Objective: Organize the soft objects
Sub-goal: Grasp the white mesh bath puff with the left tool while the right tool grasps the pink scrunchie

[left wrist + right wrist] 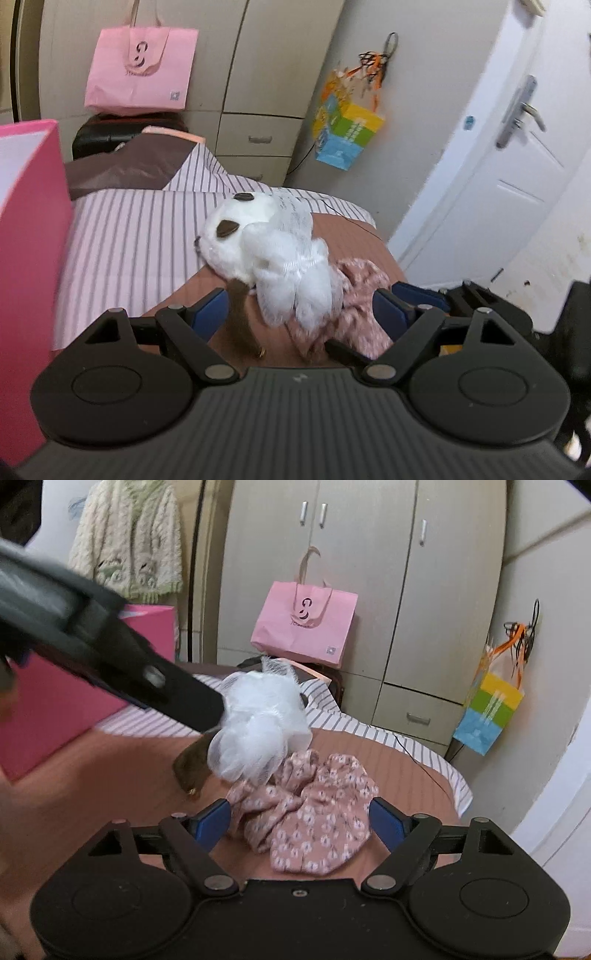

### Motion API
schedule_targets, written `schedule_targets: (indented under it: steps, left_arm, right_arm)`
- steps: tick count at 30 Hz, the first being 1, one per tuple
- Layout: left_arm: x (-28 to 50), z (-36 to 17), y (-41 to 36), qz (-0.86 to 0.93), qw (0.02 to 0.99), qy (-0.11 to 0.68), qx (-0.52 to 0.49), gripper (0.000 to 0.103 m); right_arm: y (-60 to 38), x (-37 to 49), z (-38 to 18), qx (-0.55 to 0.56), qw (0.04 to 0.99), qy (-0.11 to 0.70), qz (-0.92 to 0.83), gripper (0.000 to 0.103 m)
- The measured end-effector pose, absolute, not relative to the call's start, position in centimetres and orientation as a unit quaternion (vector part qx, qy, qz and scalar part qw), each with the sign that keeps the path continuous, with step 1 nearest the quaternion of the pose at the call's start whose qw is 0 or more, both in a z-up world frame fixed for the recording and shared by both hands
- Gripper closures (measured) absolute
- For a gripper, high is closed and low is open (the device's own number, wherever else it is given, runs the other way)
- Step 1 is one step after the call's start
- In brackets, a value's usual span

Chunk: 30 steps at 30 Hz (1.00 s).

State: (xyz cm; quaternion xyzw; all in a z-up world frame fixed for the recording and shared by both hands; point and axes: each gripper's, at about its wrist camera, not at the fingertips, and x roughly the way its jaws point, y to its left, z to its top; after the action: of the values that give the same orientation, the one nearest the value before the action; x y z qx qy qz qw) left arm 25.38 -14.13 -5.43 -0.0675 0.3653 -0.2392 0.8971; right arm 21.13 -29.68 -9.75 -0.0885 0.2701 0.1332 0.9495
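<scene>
A white plush toy (255, 240) with brown ears and a white mesh skirt lies on the bed, just ahead of my left gripper (301, 314), which is open around its lower end. It also shows in the right wrist view (258, 731), with the left gripper's arm (110, 653) reaching in from the left. A pink floral cloth (314, 819) lies crumpled on the brown sheet, between the blue pads of my open right gripper (301, 825). The cloth also shows in the left wrist view (354, 295). A brown strap (192, 768) lies under the toy.
A large pink box (26, 221) stands at the left on the striped bedding (129, 240). A pink paper bag (306, 620) leans on the wardrobe behind. A colourful bag (487, 712) hangs on the right wall. A white door (498, 147) is at the right.
</scene>
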Motion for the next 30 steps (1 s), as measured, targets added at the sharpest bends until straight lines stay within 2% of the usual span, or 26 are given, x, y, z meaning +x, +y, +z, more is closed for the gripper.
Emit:
schedule_targets:
  steps: [7, 13, 17, 19, 20, 21, 22, 25, 26, 28, 30]
  left_arm:
    - [28.1, -6.4, -15.0, -0.183, 0.908, 0.349, -0.14, 0.018]
    - [29.0, -8.2, -15.9, -0.165, 0.904, 0.371, -0.131, 0.022]
    - [28.6, -9.2, -16.2, -0.137, 0.918, 0.358, -0.105, 0.023]
    - [28.3, -9.5, -16.1, -0.133, 0.919, 0.355, -0.11, 0.036]
    - [28.2, -9.6, -15.8, -0.132, 0.919, 0.352, -0.119, 0.048]
    - [28.0, -9.7, -15.6, -0.134, 0.918, 0.351, -0.128, 0.052]
    - [27.8, -9.7, -15.4, -0.135, 0.918, 0.349, -0.134, 0.054]
    - [27.0, -9.8, -14.9, -0.136, 0.919, 0.341, -0.143, 0.06]
    - [26.8, -9.8, -14.8, -0.137, 0.919, 0.341, -0.143, 0.062]
    - [26.6, -10.0, -14.5, -0.14, 0.917, 0.342, -0.15, 0.064]
    - [26.2, -10.1, -14.2, -0.143, 0.916, 0.341, -0.156, 0.064]
  right_arm:
    - [-29.7, 23.2, -10.5, -0.065, 0.949, 0.277, 0.136, 0.016]
    - [-29.7, 23.8, -11.3, -0.057, 0.946, 0.29, 0.137, 0.016]
    - [-30.2, 24.3, -11.7, -0.043, 0.943, 0.3, 0.135, 0.016]
    - [-30.4, 24.3, -11.8, -0.034, 0.942, 0.303, 0.139, 0.016]
    - [-30.6, 24.4, -11.9, -0.03, 0.941, 0.306, 0.142, 0.016]
    - [-30.6, 24.4, -12.0, -0.027, 0.938, 0.31, 0.15, 0.019]
    - [-30.7, 24.3, -12.1, -0.023, 0.938, 0.309, 0.156, 0.033]
    - [-30.7, 23.6, -12.0, -0.013, 0.94, 0.3, 0.162, 0.056]
    - [-30.6, 23.4, -12.0, -0.013, 0.941, 0.298, 0.161, 0.059]
    - [-30.4, 22.8, -12.0, -0.009, 0.942, 0.296, 0.16, 0.073]
    - [-30.2, 22.3, -12.0, -0.006, 0.943, 0.293, 0.155, 0.08]
